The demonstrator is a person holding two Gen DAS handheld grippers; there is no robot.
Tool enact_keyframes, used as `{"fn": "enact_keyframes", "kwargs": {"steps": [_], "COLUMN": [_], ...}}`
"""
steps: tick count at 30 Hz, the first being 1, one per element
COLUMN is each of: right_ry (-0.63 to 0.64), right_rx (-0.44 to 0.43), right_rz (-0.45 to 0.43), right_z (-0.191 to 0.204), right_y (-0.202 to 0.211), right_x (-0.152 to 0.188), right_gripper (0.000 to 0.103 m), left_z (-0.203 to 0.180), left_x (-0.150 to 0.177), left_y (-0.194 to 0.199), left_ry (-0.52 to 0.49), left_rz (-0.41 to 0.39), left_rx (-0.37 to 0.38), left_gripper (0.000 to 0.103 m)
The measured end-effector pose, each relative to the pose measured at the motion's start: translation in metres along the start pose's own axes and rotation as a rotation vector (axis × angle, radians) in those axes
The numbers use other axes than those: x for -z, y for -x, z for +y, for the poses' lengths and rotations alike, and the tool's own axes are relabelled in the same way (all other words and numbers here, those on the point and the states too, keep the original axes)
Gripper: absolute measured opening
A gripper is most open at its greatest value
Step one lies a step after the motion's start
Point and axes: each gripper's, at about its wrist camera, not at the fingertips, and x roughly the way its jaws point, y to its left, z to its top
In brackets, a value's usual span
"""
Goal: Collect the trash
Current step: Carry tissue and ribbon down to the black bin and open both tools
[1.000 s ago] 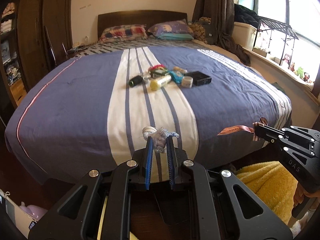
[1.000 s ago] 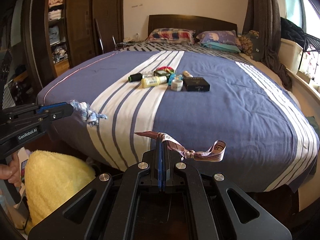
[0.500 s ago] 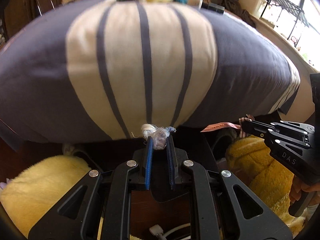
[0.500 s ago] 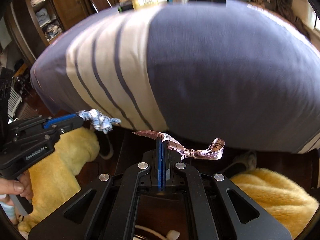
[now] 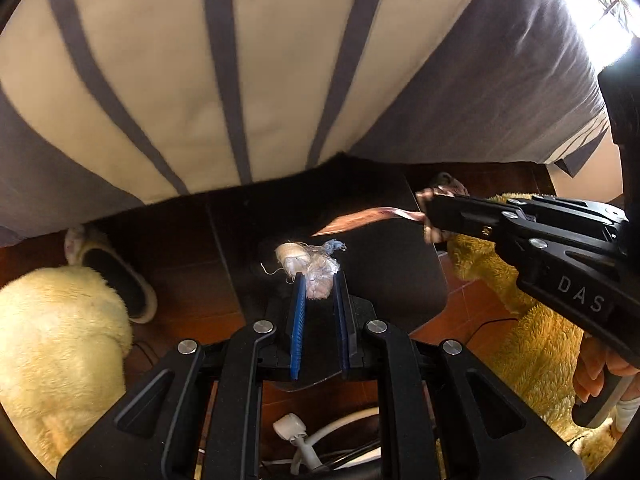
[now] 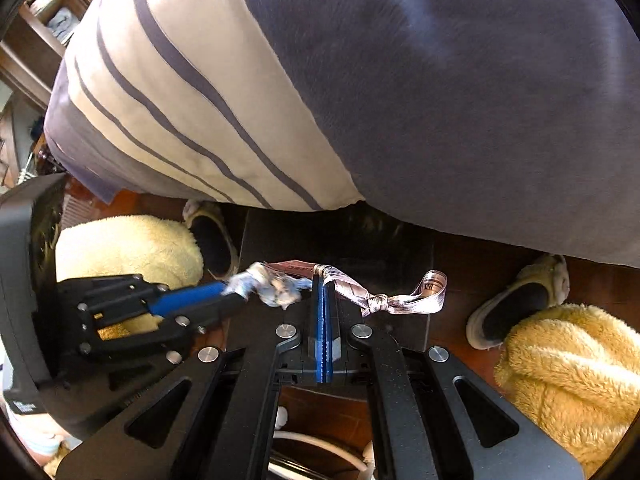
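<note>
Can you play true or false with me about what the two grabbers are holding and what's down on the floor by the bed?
1. The left gripper holds a crumpled wad of white and blue scrap. True.
2. The right gripper is empty, its jaws wide open. False: its jaws are shut on a knotted pink ribbon.
3. Both pieces of trash hang above a dark bin at the foot of the bed. True.
4. The bedspread is plain red. False: it is blue-grey with a cream band and thin stripes.
5. A slipper lies on the floor. True.
</note>
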Motion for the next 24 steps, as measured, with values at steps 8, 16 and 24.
{"fn": "enact_keyframes", "kwargs": {"steps": [8,16,24], "right_ry": [-0.001,-0.026,-0.028], "right_rx": [0.003,-0.002,-0.097], "right_rz": [0.012,-0.015,-0.070], "right_z": [0.002,-0.001,0.006], "right_y": [-0.008,0.002,0.031], "right_x": [-0.013,-0.016,-0.017], "right_gripper": [0.005,0.063,0.063], "left_z": [0.001,0.003,0.006], "left_x": [-0.004,-0.008,-0.001], "left_y": [-0.008,0.007,0.033], "left_ry": [0.010,0.018,0.019], "left_rz": [0.026,-0.011,-0.075], "left_rx": [0.010,-0.029,-0.084], "left_gripper": [0.032,0.045,0.061]}}
